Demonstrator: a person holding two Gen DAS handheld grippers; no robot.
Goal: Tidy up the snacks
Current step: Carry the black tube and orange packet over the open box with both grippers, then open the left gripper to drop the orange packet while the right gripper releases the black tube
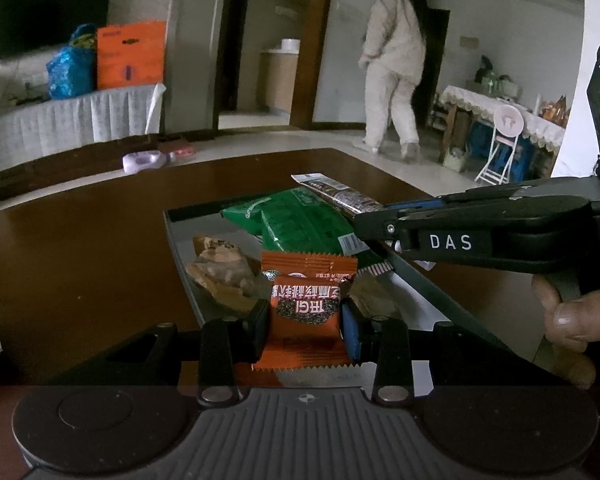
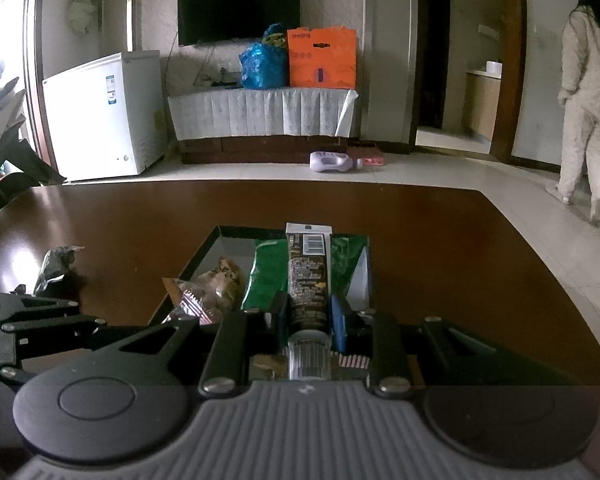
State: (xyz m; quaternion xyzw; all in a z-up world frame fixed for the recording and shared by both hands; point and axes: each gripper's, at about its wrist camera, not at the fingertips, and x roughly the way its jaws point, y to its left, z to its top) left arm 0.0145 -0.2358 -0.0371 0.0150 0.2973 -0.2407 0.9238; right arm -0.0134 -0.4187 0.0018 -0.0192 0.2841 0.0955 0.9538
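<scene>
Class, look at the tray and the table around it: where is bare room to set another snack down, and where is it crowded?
Free: the tray's far left corner, beyond the brown packet, and the table right of the tray. Crowded: the tray's middle, with the green packets.

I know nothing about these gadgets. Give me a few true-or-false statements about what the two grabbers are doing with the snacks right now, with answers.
1. The left gripper pinches an orange foil snack packet between its fingers. True.
2. The right gripper is open and holds nothing. False: it is shut on a long dark stick-shaped snack pack.
3. Green snack bags lie in the grey rectangular tray. True.
4. The tray sits on a white tablecloth. False: it rests on a dark brown wooden table.
5. A clear-wrapped brown pastry lies in the tray. True.
</scene>
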